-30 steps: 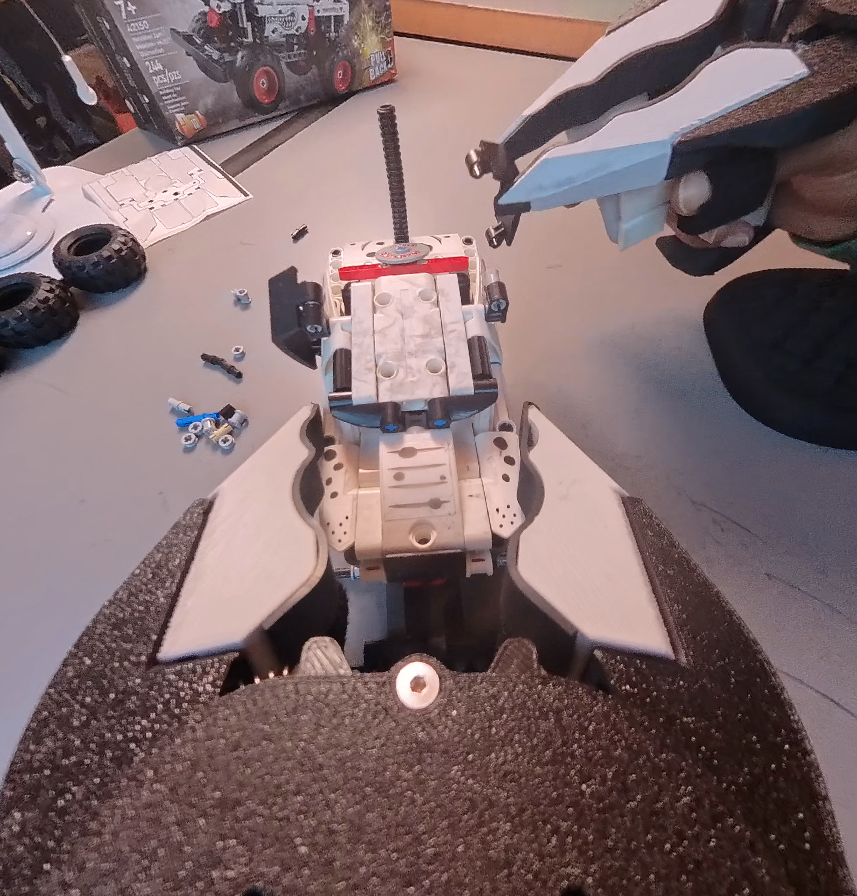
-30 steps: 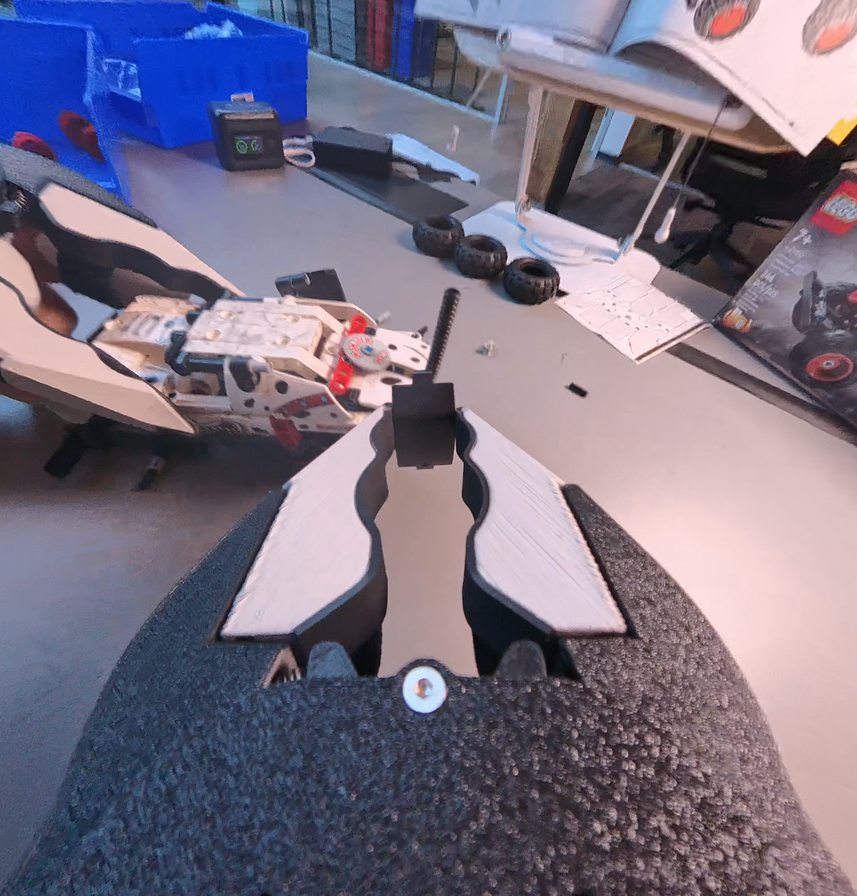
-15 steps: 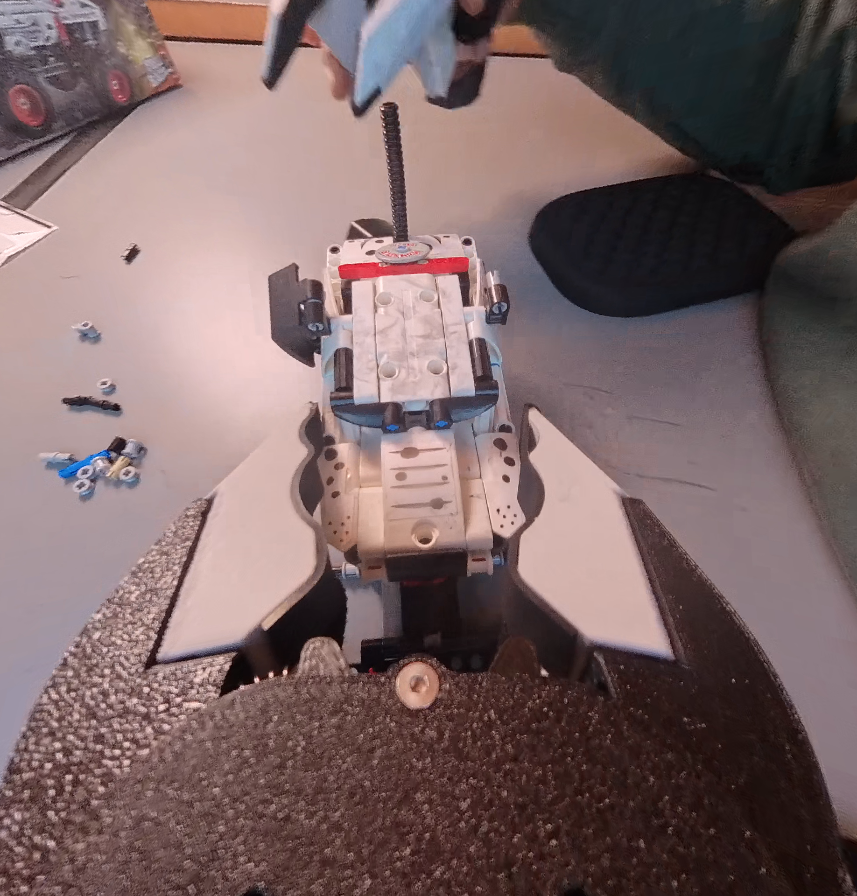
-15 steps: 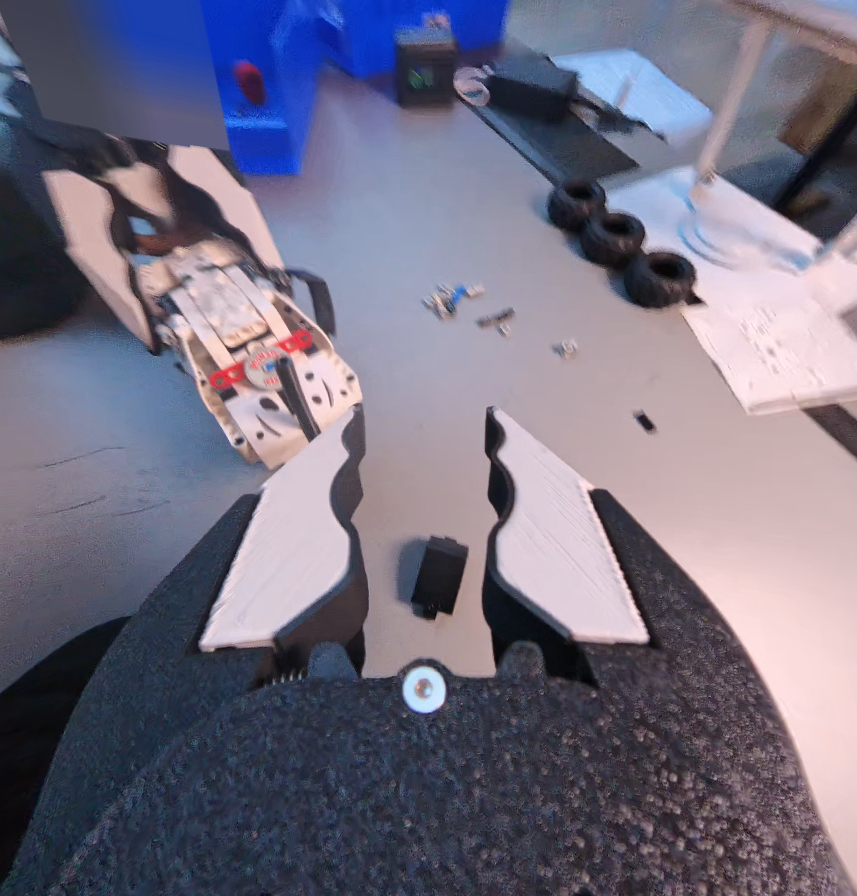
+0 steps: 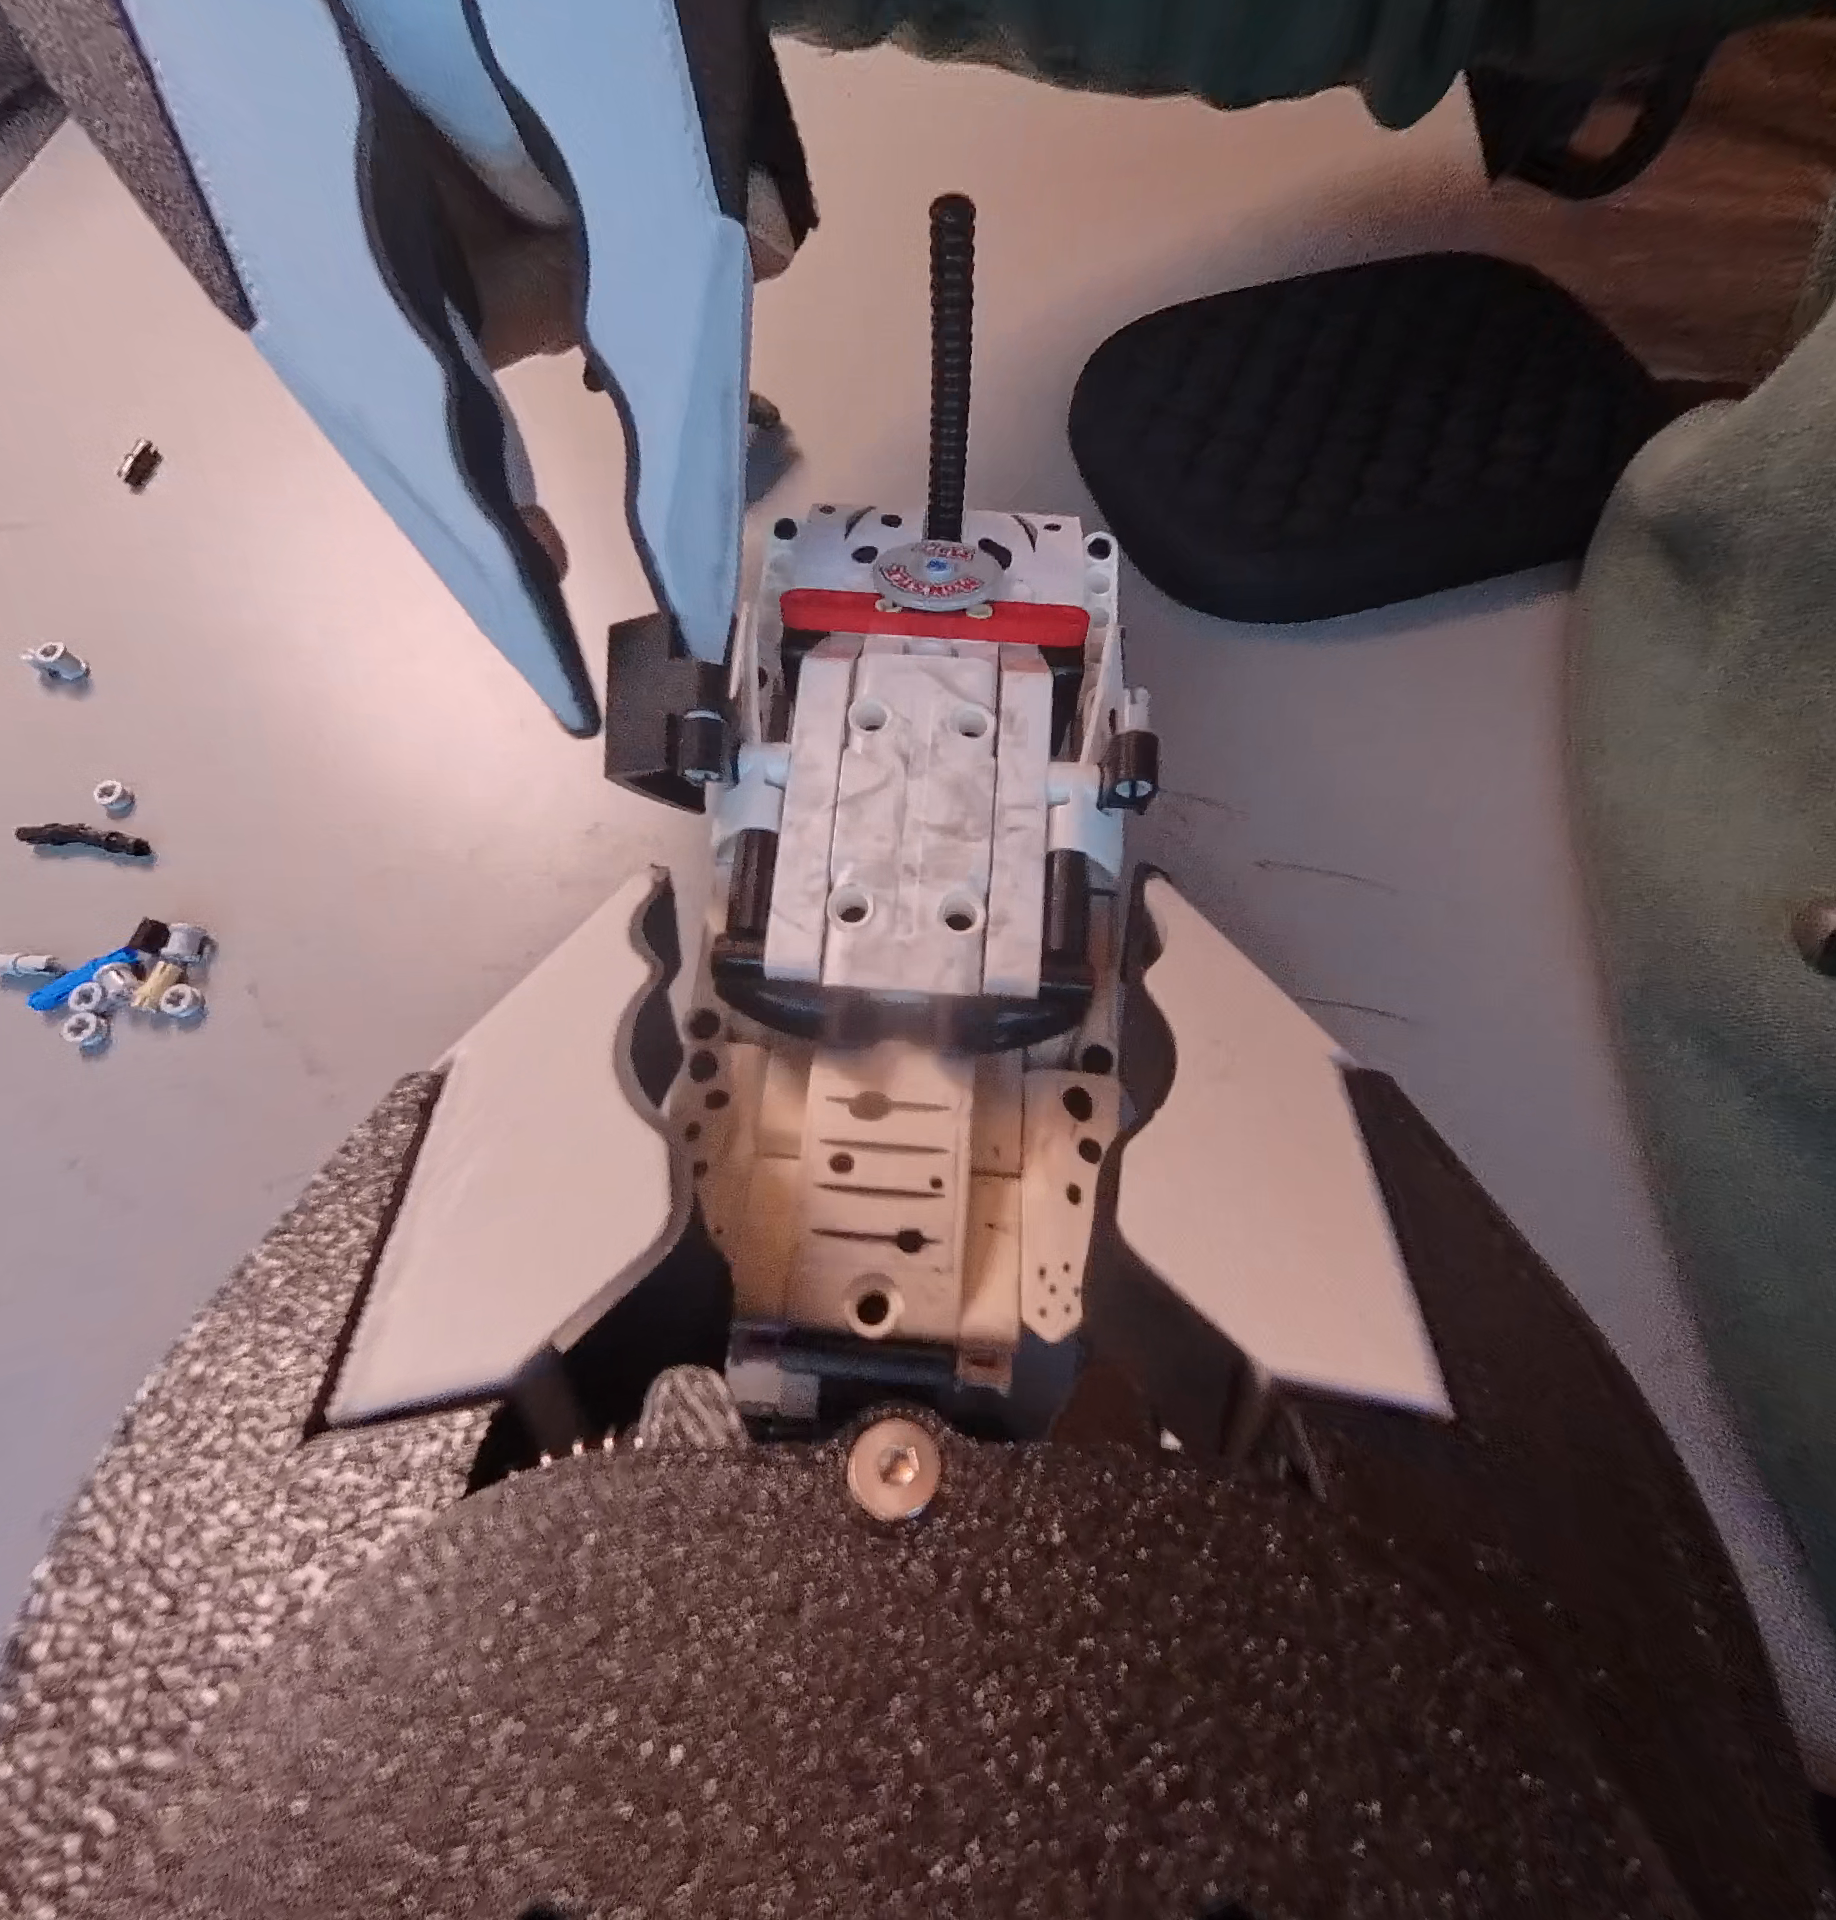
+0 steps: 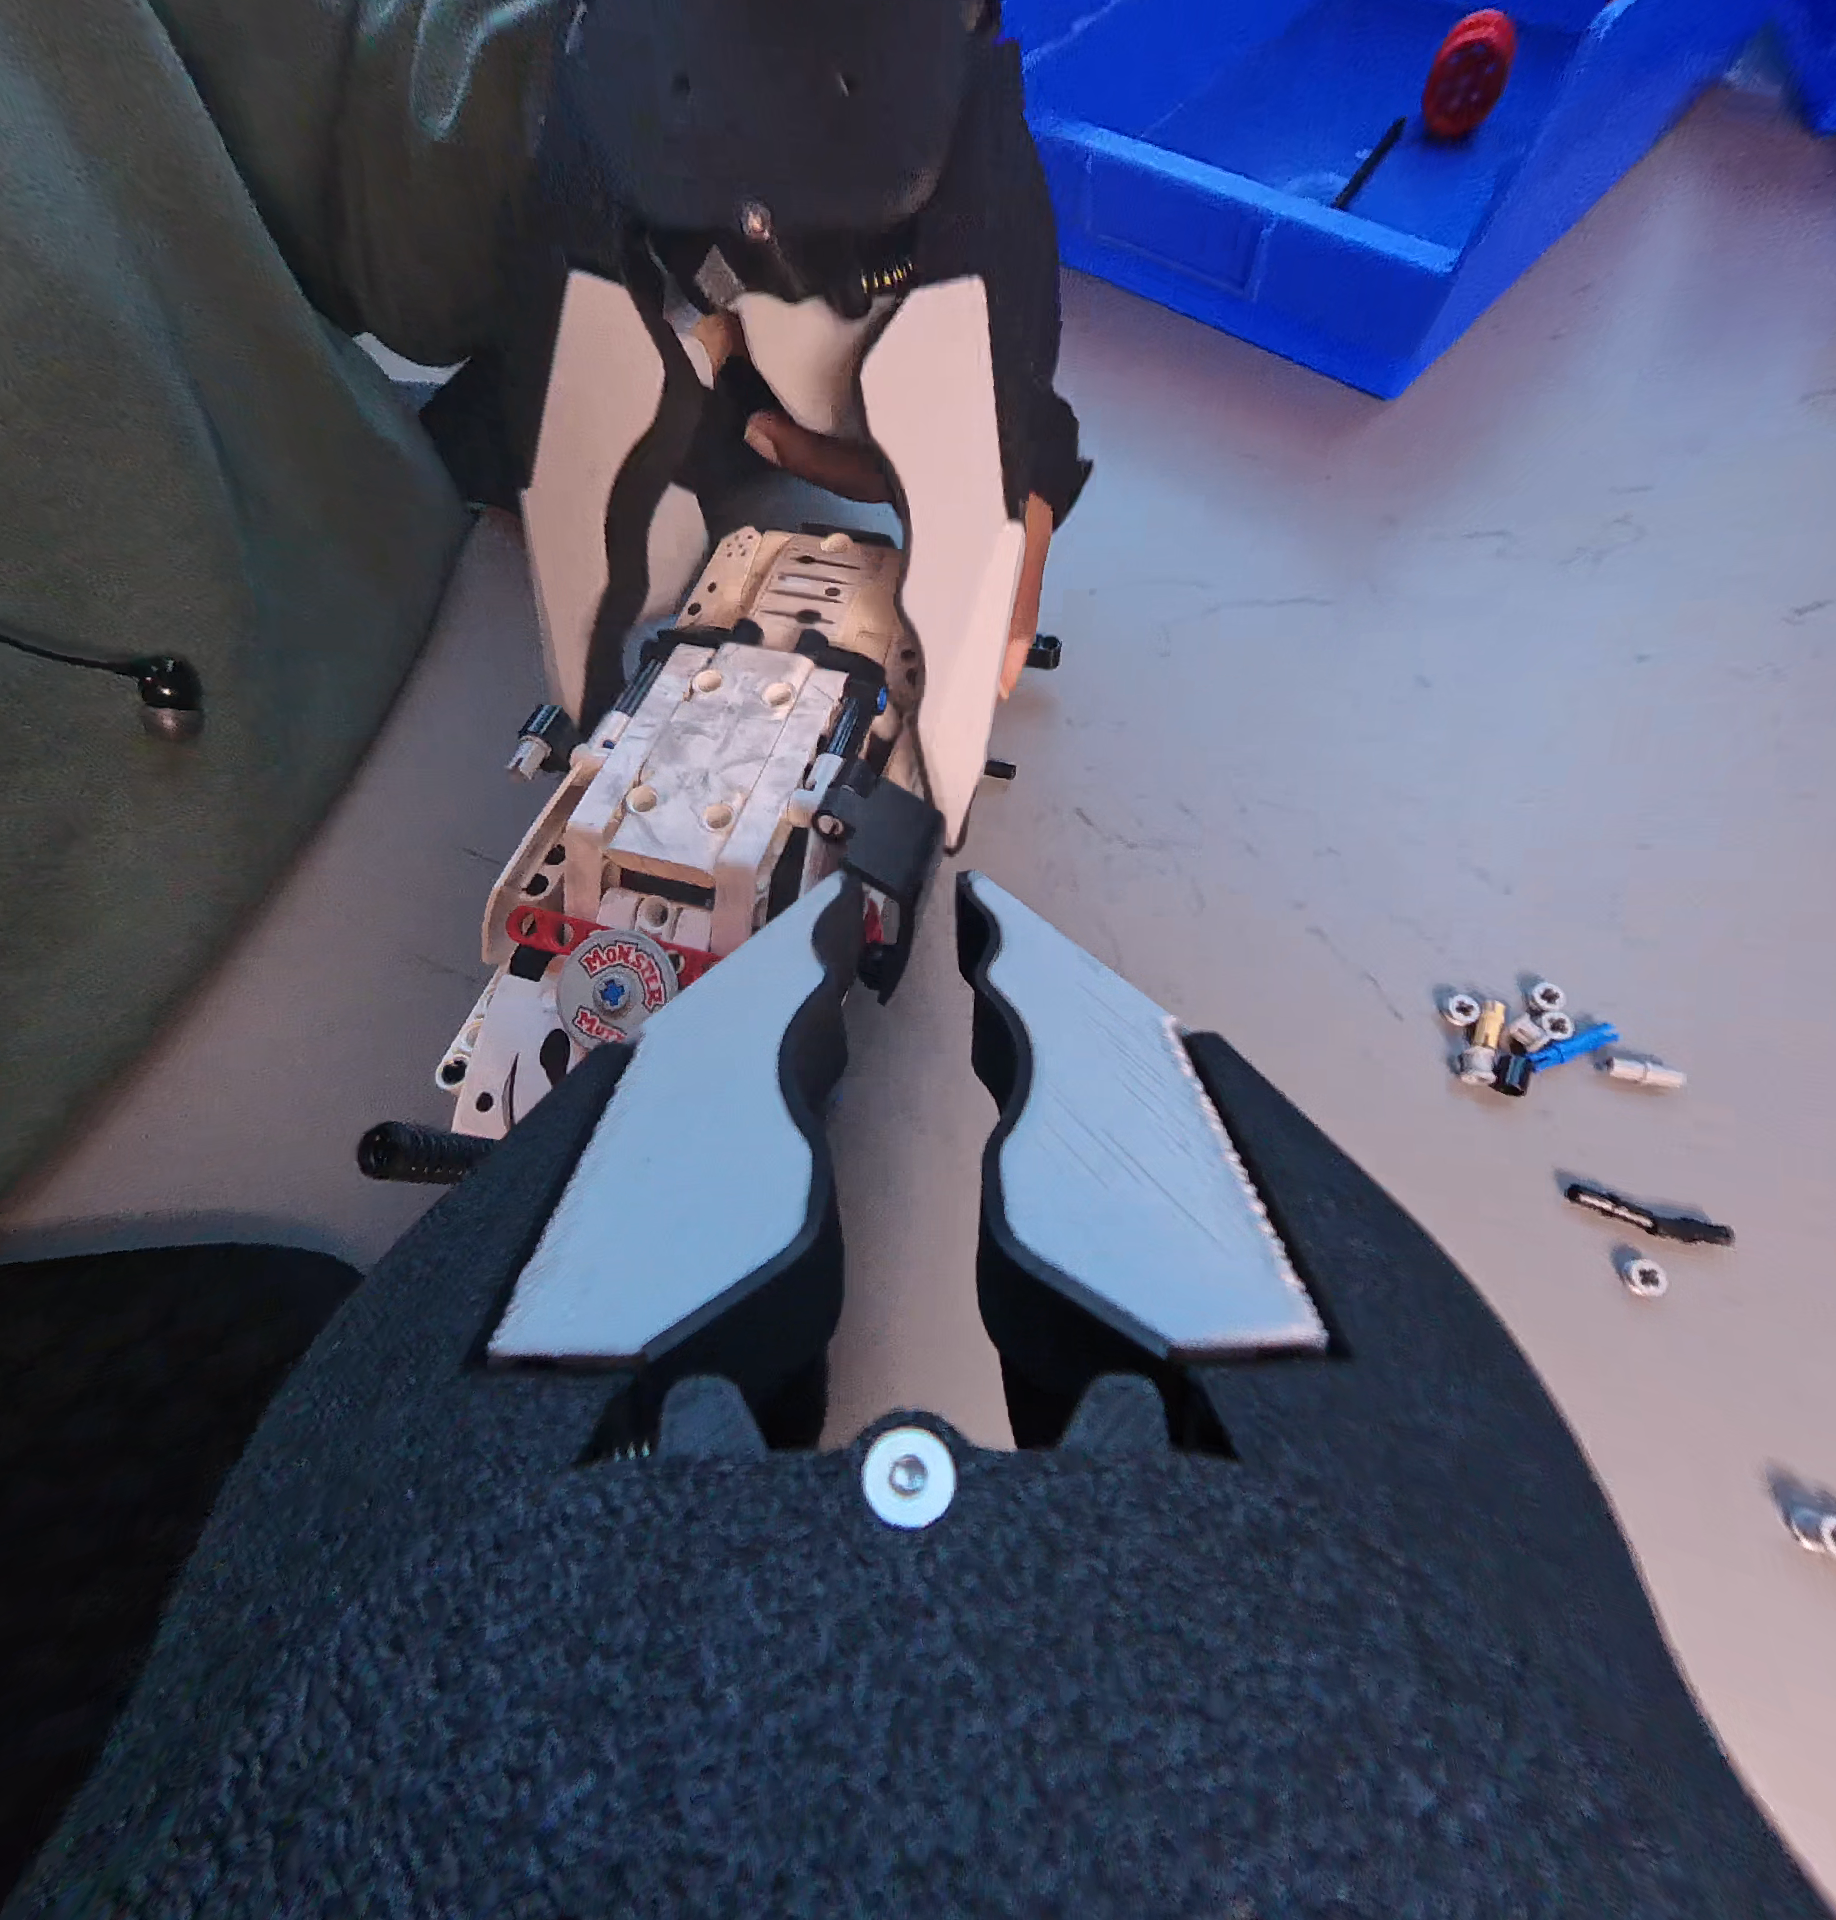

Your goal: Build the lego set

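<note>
My left gripper (image 5: 903, 883) is shut on the white spotted lego truck body (image 5: 924, 831), which rests on the grey table. A red beam (image 5: 935, 615) crosses the truck's far end, and a black ribbed rod (image 5: 950, 364) sticks up from that end. A black panel (image 5: 644, 727) hangs on the truck's left side. My right gripper (image 5: 649, 691) comes down from the upper left, open, with its tips at that panel. In the right wrist view the right gripper (image 6: 903, 883) is open just short of the panel (image 6: 898, 831), and the left gripper (image 6: 768, 769) grips the truck (image 6: 706, 769) from the far side.
Several small loose parts (image 5: 114, 977) and a black connector (image 5: 83, 840) lie left of the truck; they also show in the right wrist view (image 6: 1527, 1039). A black pad (image 5: 1350, 436) lies at the right. A green sleeve (image 5: 1724, 831) fills the right edge. A blue bin (image 6: 1309, 208) stands behind.
My right gripper opened and let go of the small black piece it held, then swung round to the truck's black side panel. My left gripper kept its hold on the truck.
</note>
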Tool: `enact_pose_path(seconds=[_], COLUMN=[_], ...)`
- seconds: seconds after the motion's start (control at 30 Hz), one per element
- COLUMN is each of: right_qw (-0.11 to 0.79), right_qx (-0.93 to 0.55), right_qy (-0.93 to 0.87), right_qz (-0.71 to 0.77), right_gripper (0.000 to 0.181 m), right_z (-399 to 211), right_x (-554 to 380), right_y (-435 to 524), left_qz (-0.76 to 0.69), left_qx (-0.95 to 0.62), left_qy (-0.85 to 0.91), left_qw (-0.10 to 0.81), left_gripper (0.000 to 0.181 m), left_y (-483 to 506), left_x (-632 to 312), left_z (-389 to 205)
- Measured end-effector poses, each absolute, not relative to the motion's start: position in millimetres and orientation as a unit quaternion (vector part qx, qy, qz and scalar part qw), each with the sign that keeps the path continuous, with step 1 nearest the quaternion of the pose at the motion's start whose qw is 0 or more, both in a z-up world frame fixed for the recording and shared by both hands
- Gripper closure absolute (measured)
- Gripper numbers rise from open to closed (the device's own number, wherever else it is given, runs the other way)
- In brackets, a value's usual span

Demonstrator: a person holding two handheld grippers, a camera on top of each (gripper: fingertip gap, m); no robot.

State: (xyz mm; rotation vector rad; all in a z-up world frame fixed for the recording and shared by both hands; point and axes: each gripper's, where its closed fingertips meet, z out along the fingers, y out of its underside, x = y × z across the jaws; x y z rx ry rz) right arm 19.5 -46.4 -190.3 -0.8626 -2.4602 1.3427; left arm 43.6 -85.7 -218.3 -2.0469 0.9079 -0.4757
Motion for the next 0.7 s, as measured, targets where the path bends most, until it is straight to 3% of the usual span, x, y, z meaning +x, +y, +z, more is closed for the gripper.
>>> enact_pose_path(seconds=[0.1,0.37,0.7], right_qw=[0.159,0.246,0.24], right_qx=[-0.276,-0.284,-0.275], right_qy=[-0.84,-0.788,-0.778], right_qz=[0.439,0.487,0.511], right_gripper=[0.178,0.18,0.179], right_z=[-190.7,-186.7,-191.7], right_x=[14.1,17.6,23.4], right_y=[-43.6,-39.2,-40.7], left_qz=[-0.209,-0.209,-0.225], left_qx=[-0.82,-0.816,-0.808], left_qy=[0.343,0.339,0.346], left_qw=[0.409,0.419,0.421], left_gripper=[0.101,0.103,0.103], left_y=[-83.6,-82.5,-84.3], left_x=[44.7,44.8,48.9], left_z=[-220.4,-220.5,-219.8])
